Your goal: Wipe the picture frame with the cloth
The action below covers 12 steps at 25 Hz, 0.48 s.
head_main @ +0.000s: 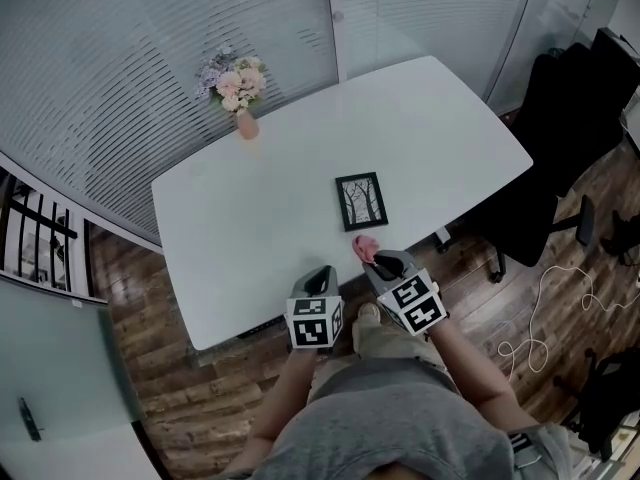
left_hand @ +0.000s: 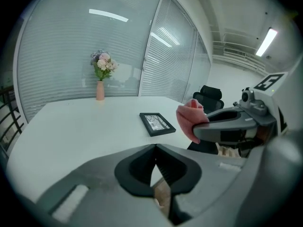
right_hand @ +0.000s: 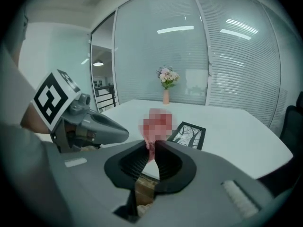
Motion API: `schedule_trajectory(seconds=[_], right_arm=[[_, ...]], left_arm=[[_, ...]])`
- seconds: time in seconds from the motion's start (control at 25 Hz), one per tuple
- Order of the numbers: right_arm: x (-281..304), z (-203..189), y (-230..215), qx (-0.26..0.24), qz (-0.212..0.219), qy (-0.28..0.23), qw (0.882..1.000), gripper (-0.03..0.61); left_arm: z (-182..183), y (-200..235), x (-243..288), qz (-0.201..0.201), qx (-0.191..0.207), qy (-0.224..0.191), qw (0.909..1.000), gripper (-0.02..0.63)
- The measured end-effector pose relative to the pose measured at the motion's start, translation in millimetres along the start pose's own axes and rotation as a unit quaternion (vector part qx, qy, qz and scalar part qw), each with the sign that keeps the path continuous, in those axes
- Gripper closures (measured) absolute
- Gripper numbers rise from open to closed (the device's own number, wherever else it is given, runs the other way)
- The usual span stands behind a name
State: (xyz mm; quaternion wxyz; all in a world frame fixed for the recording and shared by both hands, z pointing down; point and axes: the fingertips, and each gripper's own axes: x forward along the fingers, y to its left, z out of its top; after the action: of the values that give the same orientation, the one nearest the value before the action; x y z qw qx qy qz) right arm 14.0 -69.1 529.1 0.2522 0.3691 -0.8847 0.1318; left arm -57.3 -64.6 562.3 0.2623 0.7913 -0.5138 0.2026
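Main worry here: the pink cloth (head_main: 364,247) is only pinched at its lower end in the right gripper (head_main: 372,260), with most of it bunched up past the tips. Press hard on a wipe and I reckon it drags out of the jaws. Second thing is that the picture frame (head_main: 361,201) lies flat and loose on the table, at about 12 o'clock from that gripper and well apart from it. Nothing pins it down. The left gripper (head_main: 322,273) is closed on nothing, hanging just beside the right one at its 9 o'clock, so a sideways swipe could just shove the frame across that slick top instead of cleaning it.

The white table (head_main: 250,218) looks smooth and mostly bare, with a vase of flowers (head_main: 240,93) up at the 11 o'clock corner. Glass walls with blinds (head_main: 120,68) run behind it. There's a black office chair (head_main: 560,138) at 2 o'clock, a wooden floor (head_main: 180,368), and a white cable (head_main: 540,308) lying loose at 4 o'clock.
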Motion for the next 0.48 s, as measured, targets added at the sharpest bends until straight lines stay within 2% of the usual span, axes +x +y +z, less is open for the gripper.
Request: schedule_trajectory(seconds=[0.48], right_arm=[[-49,-29,64,0.030,0.001,-0.022,0.999,0.538]], left_arm=[[-46,-27,-63,-0.004,-0.010,-0.015,0.9998,0.612]])
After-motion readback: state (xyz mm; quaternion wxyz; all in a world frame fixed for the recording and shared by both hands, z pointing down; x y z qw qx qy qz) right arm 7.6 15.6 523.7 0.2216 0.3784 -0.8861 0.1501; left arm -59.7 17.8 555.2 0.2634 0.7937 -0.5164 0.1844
